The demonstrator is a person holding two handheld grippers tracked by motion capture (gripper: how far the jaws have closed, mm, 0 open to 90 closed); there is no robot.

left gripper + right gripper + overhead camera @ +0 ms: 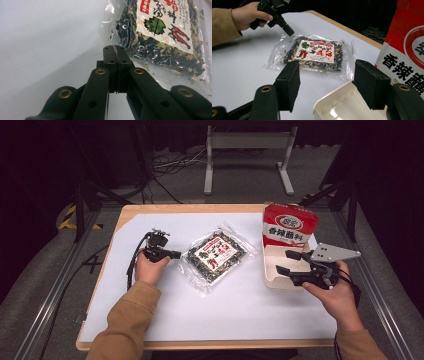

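A clear packet of dark dried greens with a white and red label lies flat in the middle of the white sheet. My left gripper is shut, its tip at the packet's left edge. In the left gripper view the closed jaws meet just short of the packet, and nothing shows between them. My right gripper stands open over the near left corner of a white tray. A red and white bag stands upright in that tray. The right gripper view shows the open jaws framing the packet and the tray's corner.
The white sheet covers most of a wooden table. Metal rails run along both sides of the table. A grey stand and cables sit on the floor beyond the far edge. The other hand and left gripper appear in the right gripper view.
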